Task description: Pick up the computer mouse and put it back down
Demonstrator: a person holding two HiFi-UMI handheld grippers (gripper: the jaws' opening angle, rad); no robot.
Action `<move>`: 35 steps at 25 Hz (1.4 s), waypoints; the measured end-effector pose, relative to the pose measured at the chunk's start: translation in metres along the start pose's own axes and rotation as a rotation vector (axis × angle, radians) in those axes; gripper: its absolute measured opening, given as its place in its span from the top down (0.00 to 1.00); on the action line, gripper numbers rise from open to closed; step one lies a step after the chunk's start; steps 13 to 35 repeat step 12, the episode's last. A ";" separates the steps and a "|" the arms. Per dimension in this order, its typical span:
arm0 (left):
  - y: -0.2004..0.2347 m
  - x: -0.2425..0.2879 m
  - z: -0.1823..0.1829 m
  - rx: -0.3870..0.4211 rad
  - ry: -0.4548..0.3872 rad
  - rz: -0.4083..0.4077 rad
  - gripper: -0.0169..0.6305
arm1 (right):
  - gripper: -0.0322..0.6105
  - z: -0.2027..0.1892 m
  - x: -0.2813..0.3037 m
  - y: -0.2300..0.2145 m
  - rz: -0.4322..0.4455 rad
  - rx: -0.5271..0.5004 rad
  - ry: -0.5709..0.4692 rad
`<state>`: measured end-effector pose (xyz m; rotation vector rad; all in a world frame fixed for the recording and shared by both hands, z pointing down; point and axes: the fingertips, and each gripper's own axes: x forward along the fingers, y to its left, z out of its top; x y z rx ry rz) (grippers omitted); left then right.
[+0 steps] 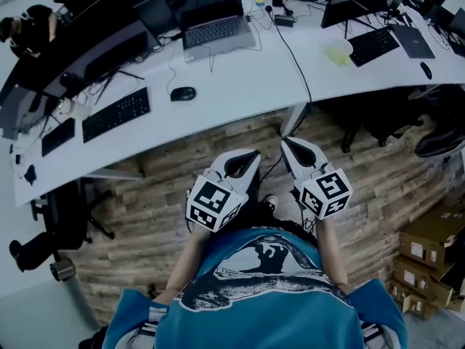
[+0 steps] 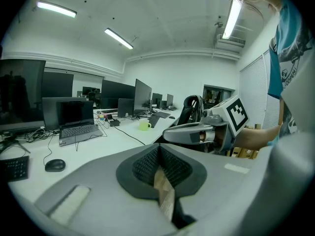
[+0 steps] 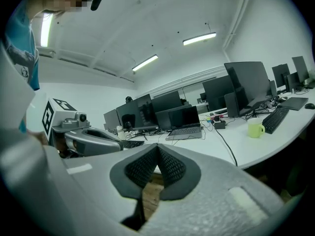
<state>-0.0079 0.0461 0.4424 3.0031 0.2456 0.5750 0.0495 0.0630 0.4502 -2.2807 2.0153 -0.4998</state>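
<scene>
The black computer mouse [image 1: 183, 93] lies on the white desk [image 1: 240, 78], between a black keyboard and an open laptop. In the left gripper view the mouse [image 2: 55, 165] shows at the lower left, well ahead of the jaws. My left gripper [image 1: 251, 155] and right gripper [image 1: 288, 142] hang side by side over the wooden floor, short of the desk's front edge. Both are shut with their pads meeting at the tips, left [image 2: 158, 148] and right [image 3: 157, 148], and hold nothing. Each gripper shows in the other's view.
A laptop [image 1: 214, 31], a black keyboard [image 1: 116, 113], monitors and cables crowd the desk's back. A yellow-green mug [image 1: 338, 52], a second keyboard [image 1: 373, 46] and another mouse [image 1: 426, 70] lie to the right. Cardboard boxes [image 1: 429, 246] stand on the floor at right, a chair base [image 1: 43, 246] at left.
</scene>
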 end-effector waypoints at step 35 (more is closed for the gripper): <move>-0.011 -0.001 0.000 0.006 -0.017 -0.009 0.95 | 0.95 0.001 -0.005 0.006 0.017 -0.026 0.004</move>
